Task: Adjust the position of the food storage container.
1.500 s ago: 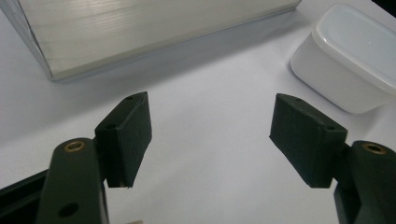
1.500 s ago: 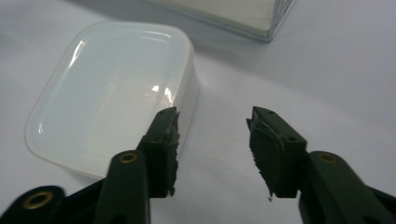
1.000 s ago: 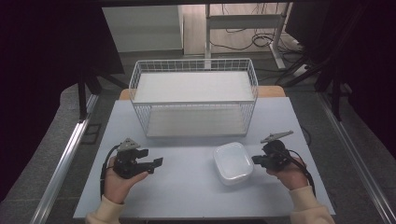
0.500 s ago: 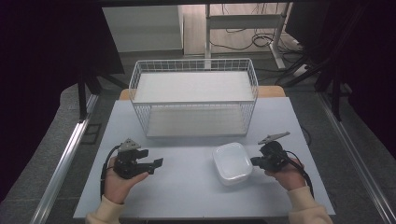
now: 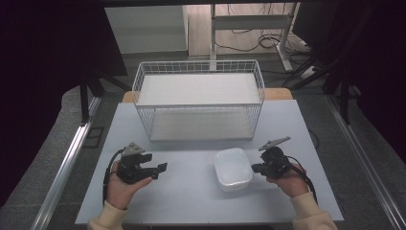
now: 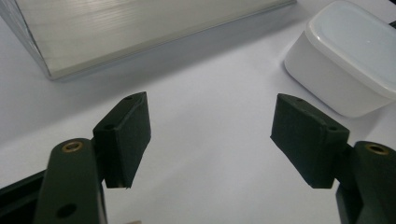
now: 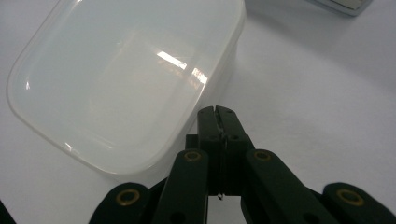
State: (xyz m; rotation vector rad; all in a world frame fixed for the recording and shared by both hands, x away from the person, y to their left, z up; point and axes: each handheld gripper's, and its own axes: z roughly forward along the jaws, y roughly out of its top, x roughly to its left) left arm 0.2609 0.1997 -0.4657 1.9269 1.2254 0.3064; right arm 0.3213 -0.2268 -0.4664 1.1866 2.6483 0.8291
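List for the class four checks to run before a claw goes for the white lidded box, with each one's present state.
1. Lid sits flat on the box: ok.
2. Left claw spread wide enough to take something: ok, its jaws stand apart with nothing between them.
3. Right claw ready to grasp: not ok, its jaws are pressed together beside the box.
4. Wire basket free to take the box: ok, nothing lies in it.
5. Box contents: cannot tell.

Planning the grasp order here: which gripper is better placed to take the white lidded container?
Right. The right gripper sits beside the container, though its jaws are shut. The left gripper is open but farther off across bare table.
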